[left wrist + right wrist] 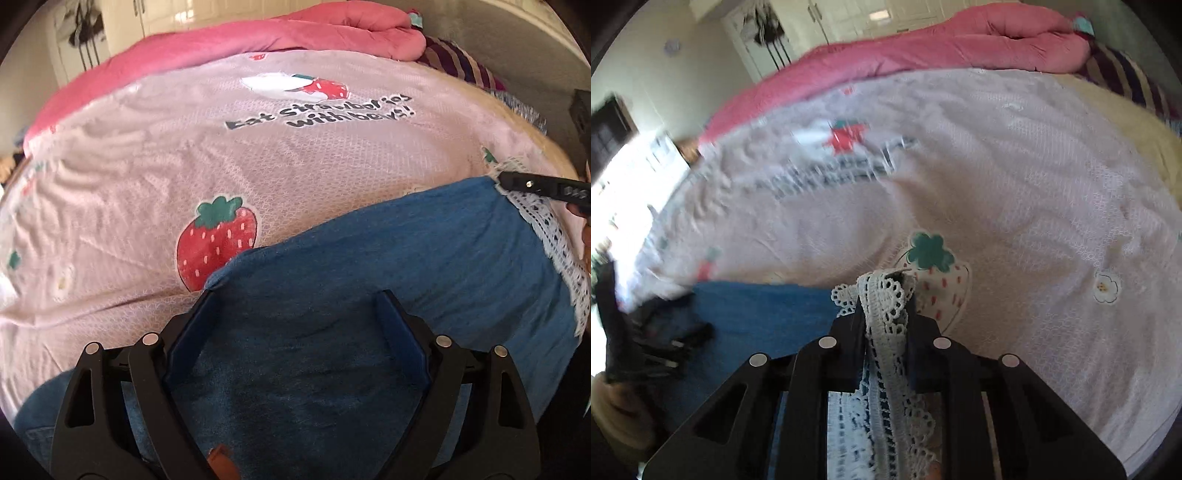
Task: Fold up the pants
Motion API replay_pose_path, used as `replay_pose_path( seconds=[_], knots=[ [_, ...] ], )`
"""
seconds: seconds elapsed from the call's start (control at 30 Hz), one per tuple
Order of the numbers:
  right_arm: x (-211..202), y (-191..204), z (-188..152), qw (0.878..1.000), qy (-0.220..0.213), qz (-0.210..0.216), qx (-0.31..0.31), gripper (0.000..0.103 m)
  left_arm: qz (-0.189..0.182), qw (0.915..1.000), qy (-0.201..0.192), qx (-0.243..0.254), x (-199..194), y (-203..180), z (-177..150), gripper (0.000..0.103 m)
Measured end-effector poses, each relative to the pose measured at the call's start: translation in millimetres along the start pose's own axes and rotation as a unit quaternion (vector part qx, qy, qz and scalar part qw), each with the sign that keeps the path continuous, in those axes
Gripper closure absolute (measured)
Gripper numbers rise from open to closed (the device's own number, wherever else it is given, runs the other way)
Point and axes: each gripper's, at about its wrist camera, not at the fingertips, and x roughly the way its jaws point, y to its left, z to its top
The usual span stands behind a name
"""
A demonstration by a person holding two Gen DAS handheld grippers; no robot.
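Blue denim pants point(406, 258) lie on the bed, with a white lace hem point(546, 229) at their right end. My left gripper point(297, 299) hovers just above the blue cloth near its left corner, jaws wide open and nothing between them. In the right wrist view my right gripper point(886, 295) is shut on the lace hem point(886, 314), which bunches up between the fingers at the far right corner of the pants point(757, 314). The right gripper point(500, 179) also shows at that corner in the left wrist view. The left gripper point(676, 339) appears blurred at the left edge.
A pink bed sheet point(258, 166) with strawberry prints and lettering covers the bed. A rolled pink quilt point(332, 33) lies along the far side, with a striped pillow point(454, 59) at the far right. White wardrobe doors point(849, 18) stand behind the bed.
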Motion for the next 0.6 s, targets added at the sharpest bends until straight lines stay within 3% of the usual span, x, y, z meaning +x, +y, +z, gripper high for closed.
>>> replay_pose_path(
  seconds=[0.07,0.1,0.17,0.33,0.4,0.6],
  knots=[
    [-0.8,0.6,-2.1,1.000,-0.009,-0.006,-0.007,0.083,-0.011,0.9999,-0.001,-0.010,1.2,4.6,-1.8,0.022],
    [-2.7,0.1,-2.5,1.000,-0.013,-0.011,-0.008,0.074,-0.015,0.9998,-0.002,-0.013,1.7,6.2,-2.1,0.022],
    [-11.7,-1.7,-4.7,0.999,-0.024,-0.022,-0.007,0.067,-0.011,0.9999,-0.009,-0.010,0.1,4.8,-2.3,0.022],
    [-47.3,-0.7,-13.8,0.998,-0.057,-0.034,-0.007,0.060,-0.014,0.9996,-0.017,-0.018,-4.4,5.3,-0.7,0.022],
    [-57.2,-0.1,-19.9,0.998,-0.061,-0.025,-0.002,0.048,-0.009,0.9996,-0.023,-0.016,-8.5,4.3,-0.7,0.022],
    [-77.3,18.0,-51.0,0.998,-0.063,-0.022,-0.008,0.040,-0.011,0.9989,-0.037,-0.029,-30.1,6.9,-2.8,0.022]
  ],
)
